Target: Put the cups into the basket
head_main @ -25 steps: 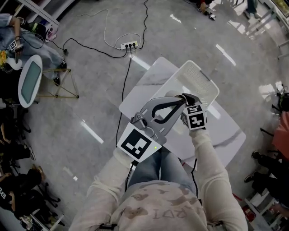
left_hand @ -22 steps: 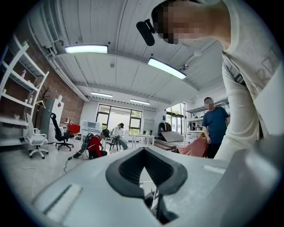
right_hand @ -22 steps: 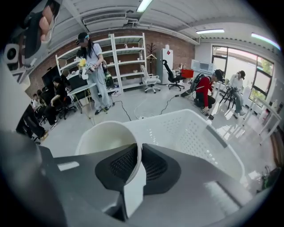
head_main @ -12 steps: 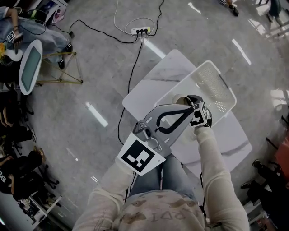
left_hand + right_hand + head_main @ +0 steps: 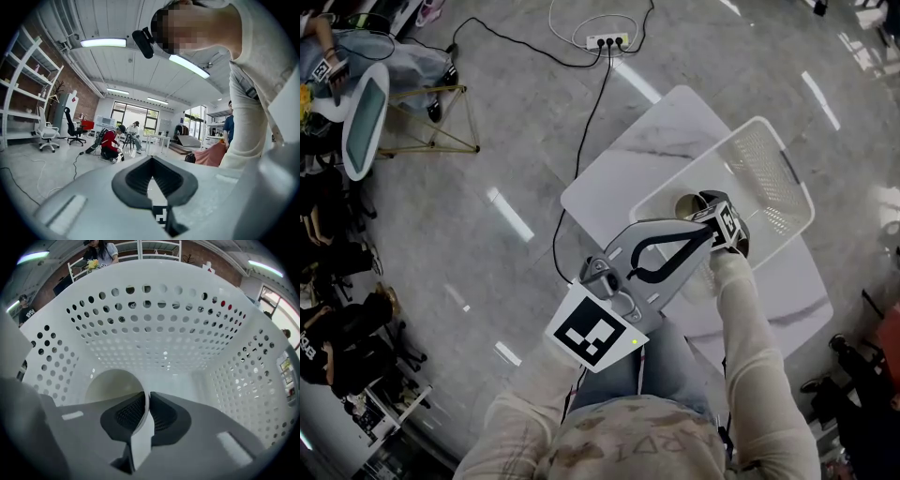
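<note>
Right gripper (image 5: 146,403): we see its jaws narrow, pinching the wall of the cup (image 5: 110,386), pointing steeply down.
Cup: low inside the basket (image 5: 140,324), by one corner.
Left gripper (image 5: 151,162): tips together, empty, just beside the right.
Basket: white, perforated, on the table (image 5: 637,159).

The counter (image 5: 647,159) stands straight ahead of you, and the basket (image 5: 773,178) sits on its right half, reaching to the far right edge. The cup (image 5: 686,204) is inside the basket, in the corner nearest your left side. Your right gripper (image 5: 146,404) reaches down into that corner from above, with the cup's wall between its jaws. Your left gripper (image 5: 698,236) lies over the counter's near edge, its tip just beside the right one. On the floor beyond the counter lies a power strip (image 5: 607,40). Its cable (image 5: 581,159) runs back toward you past the counter's left side.
</note>
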Motion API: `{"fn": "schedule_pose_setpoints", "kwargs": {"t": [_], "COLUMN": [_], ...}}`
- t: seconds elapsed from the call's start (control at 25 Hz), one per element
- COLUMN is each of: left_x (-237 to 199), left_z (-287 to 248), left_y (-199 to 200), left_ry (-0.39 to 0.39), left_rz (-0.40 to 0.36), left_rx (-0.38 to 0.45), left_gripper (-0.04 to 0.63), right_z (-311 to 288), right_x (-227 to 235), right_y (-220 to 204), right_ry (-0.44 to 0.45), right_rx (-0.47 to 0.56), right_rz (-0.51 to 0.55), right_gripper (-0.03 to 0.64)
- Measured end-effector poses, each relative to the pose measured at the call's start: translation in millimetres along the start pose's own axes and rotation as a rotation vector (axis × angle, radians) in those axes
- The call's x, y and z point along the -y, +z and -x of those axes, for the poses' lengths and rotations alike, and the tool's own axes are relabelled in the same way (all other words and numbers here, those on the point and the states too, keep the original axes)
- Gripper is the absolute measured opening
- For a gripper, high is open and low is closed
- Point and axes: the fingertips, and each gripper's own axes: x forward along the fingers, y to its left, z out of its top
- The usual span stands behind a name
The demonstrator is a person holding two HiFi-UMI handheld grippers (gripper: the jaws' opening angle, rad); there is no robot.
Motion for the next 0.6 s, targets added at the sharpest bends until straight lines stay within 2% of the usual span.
{"fn": "schedule_pose_setpoints", "kwargs": {"t": [0.32,0.6], "left_x": [-5,-1], "left_z": [9,12], "left_y": [-6,-6], "left_ry": [0.016,0.020], "left_rz": [0.002,-0.001], "left_rx": [-0.012,-0.002], "left_gripper": [0.000,0.000], "right_z": [-13,-9], "right_x": [-6,-6], "right_y": [-10,-4], "right_ry": [-0.013,0.002], "right_rx": [-0.036,0.008], "right_rz": [0.008,-0.002], "right_gripper": [0.055,0.064]}}
